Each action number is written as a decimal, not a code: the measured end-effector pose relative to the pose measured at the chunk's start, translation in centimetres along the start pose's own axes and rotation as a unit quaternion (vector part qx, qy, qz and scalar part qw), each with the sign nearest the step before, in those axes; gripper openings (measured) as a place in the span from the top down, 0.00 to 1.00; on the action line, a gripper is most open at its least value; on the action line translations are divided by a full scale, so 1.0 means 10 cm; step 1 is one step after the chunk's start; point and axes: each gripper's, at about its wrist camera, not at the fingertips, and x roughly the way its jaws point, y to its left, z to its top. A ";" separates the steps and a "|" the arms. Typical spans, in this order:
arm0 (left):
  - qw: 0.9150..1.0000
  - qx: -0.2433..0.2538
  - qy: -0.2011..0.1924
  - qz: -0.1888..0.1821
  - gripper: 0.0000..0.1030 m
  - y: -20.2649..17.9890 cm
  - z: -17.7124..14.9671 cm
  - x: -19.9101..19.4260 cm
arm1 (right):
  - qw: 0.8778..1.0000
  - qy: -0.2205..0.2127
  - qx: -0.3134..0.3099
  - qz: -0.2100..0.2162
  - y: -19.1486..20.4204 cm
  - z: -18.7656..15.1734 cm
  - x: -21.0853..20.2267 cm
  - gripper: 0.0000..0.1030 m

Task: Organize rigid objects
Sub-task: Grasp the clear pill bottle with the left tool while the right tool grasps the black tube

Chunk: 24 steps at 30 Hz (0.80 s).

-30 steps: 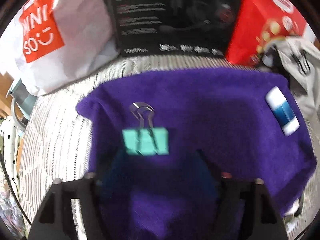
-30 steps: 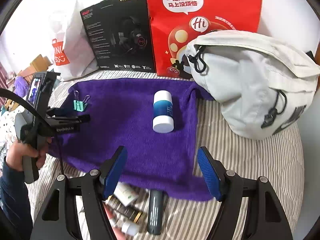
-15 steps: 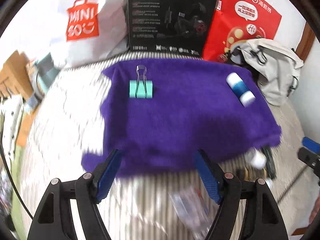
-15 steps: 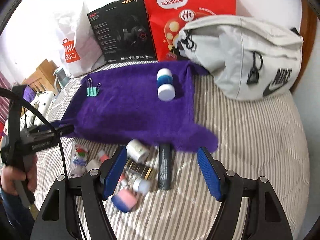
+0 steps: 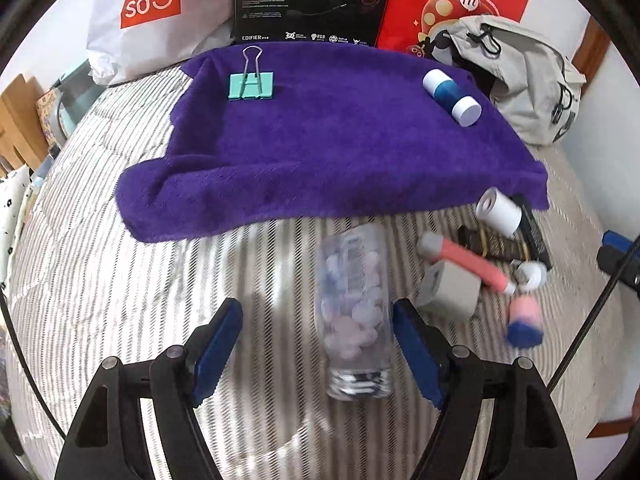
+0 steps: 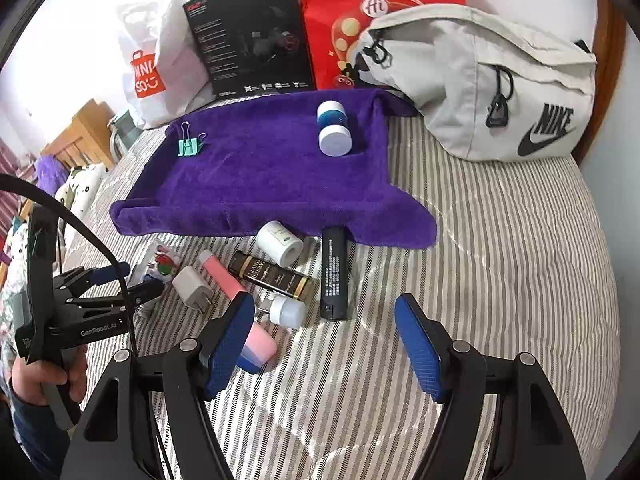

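Your left gripper (image 5: 318, 344) is spread wide over the striped bedspread (image 6: 500, 264), and a clear bottle of pale tablets (image 5: 354, 312) lies between its blue pads, nearer the right pad, with a gap on each side as far as the blur allows you to tell. Your right gripper (image 6: 324, 344) is likewise spread, with only striped cloth between its pads; its left pad overlaps the pink tube (image 6: 236, 300) in that view, though contact cannot be told. Toward 12 o'clock from both grippers lies the purple towel (image 6: 272, 184), carrying the teal binder clip (image 6: 189, 146) at its 10 o'clock corner and the blue-and-white bottle (image 6: 334, 130) at about 1 o'clock, well apart from each other. Just beyond the towel's near edge, the unsorted things cluster on the stripes: a white jar (image 6: 280, 243), a black cylinder (image 6: 334, 272) with its far end touching the towel, a brown gold-banded tube (image 6: 272, 278), a grey plug adapter (image 6: 192, 288) and a small white-capped bottle (image 6: 286, 310). At 9 o'clock in the right wrist view, your left hand (image 6: 40, 376) grips the other tool's handle.
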 end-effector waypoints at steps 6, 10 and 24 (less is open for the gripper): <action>1.000 0.018 -0.005 0.008 0.29 -0.04 0.02 0.06 | 1.000 0.010 0.016 -0.003 -0.07 -0.03 0.14 0.30; 0.998 0.052 -0.019 0.025 0.40 -0.15 0.02 0.11 | 1.000 0.005 0.025 -0.002 -0.13 -0.01 0.25 0.30; 0.997 0.071 -0.028 0.009 0.62 -0.21 0.03 0.09 | 0.998 0.019 -0.009 -0.054 -0.09 0.13 0.85 0.47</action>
